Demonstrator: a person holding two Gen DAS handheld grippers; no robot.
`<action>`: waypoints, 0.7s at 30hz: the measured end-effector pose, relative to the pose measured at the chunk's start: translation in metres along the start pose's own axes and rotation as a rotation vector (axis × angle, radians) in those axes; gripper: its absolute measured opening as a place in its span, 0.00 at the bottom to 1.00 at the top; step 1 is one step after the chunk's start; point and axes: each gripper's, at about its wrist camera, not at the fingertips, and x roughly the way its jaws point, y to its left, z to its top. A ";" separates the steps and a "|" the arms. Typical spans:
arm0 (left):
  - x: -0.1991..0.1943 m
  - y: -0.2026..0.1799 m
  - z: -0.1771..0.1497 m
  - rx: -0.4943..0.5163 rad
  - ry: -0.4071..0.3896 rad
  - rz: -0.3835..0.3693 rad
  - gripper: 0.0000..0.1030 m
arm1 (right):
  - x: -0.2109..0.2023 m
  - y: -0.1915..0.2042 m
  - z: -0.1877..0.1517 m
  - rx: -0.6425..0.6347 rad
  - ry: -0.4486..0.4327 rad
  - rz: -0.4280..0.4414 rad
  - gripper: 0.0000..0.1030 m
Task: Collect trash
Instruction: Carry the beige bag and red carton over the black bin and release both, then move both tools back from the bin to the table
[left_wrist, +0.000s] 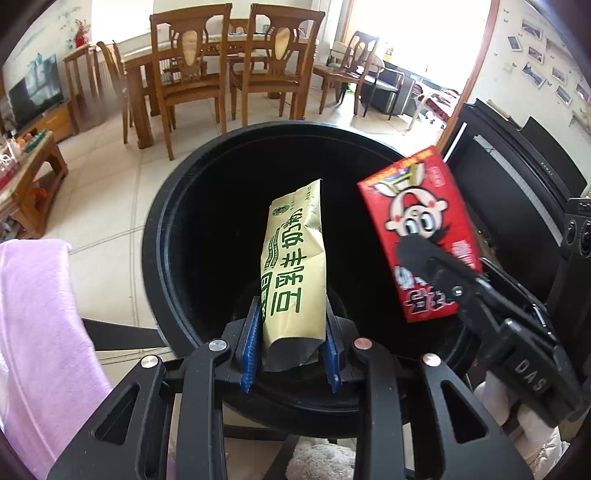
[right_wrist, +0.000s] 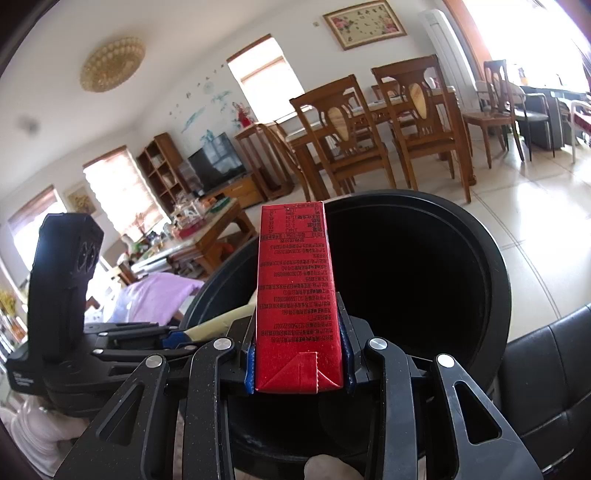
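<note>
Over the black bin (left_wrist: 177, 206), the left tongs (left_wrist: 291, 343) clamped a gold wrapper (left_wrist: 293, 258) while the right tongs (right_wrist: 299, 362) gripped a red carton (right_wrist: 295, 280).

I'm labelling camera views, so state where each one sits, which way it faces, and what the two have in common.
Left wrist: on the left hand-held gripper, angled down into the black bin; its fingers clamp a gold packet, right hand-held gripper beside it.
Right wrist: on the right hand-held gripper, looking across the bin toward the dining chairs; it clamps a red carton.
Shared: bin, carton, packet, chairs.
</note>
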 end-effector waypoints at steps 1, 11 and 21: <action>0.000 -0.001 0.001 0.020 0.001 0.010 0.29 | 0.001 0.001 0.002 0.000 0.001 0.000 0.32; -0.006 -0.017 -0.006 0.110 -0.007 0.060 0.31 | -0.001 0.005 0.000 -0.020 0.003 0.004 0.32; -0.009 -0.011 -0.011 0.128 -0.012 0.068 0.32 | -0.004 0.005 -0.001 -0.035 0.007 -0.012 0.34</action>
